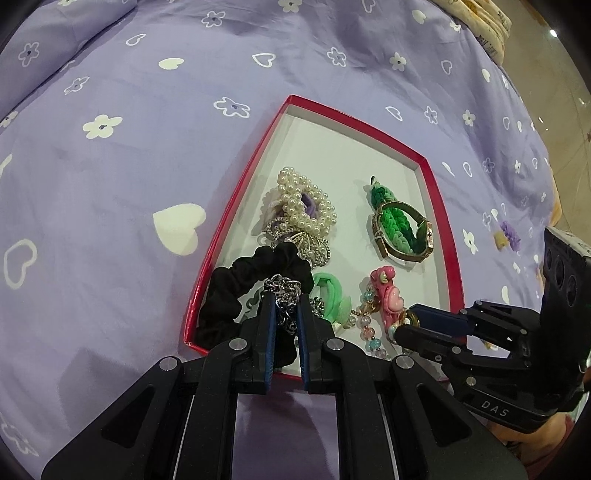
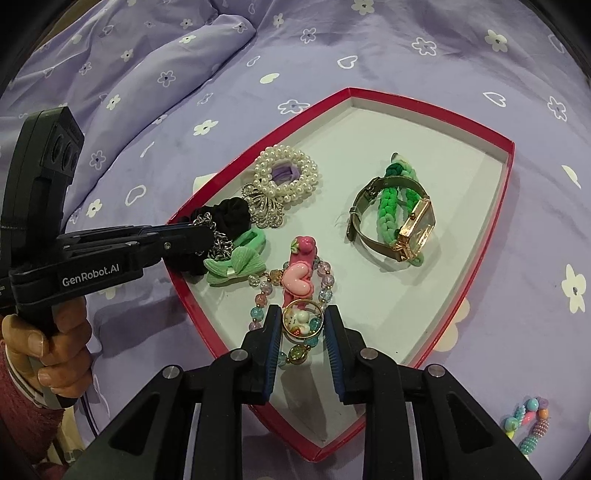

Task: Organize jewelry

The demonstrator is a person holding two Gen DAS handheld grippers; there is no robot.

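Note:
A red-rimmed box [image 1: 439,206] [image 2: 508,177] with a white floor lies on the purple bedsheet. In it lie a pearl scrunchie [image 1: 306,203] [image 2: 286,173], a gold watch with a green braided band [image 1: 400,229] [image 2: 402,218], a black scrunchie [image 1: 236,291] [image 2: 231,214], a green bow clip [image 1: 332,295] [image 2: 236,262] and a pink heart clip [image 1: 388,295] [image 2: 297,280]. My left gripper [image 1: 286,299] [image 2: 212,230] is shut on a silver chain [image 1: 284,288] over the black scrunchie. My right gripper [image 2: 303,314] [image 1: 404,323] is shut on a round gold charm [image 2: 303,319] of a pastel bead bracelet [image 2: 258,295].
A colourful bead bracelet [image 2: 528,424] lies on the sheet right of the box. A small purple and yellow item [image 1: 508,234] lies on the sheet to the right in the left wrist view. Folded cloth [image 1: 484,22] sits at the far right edge of the bed.

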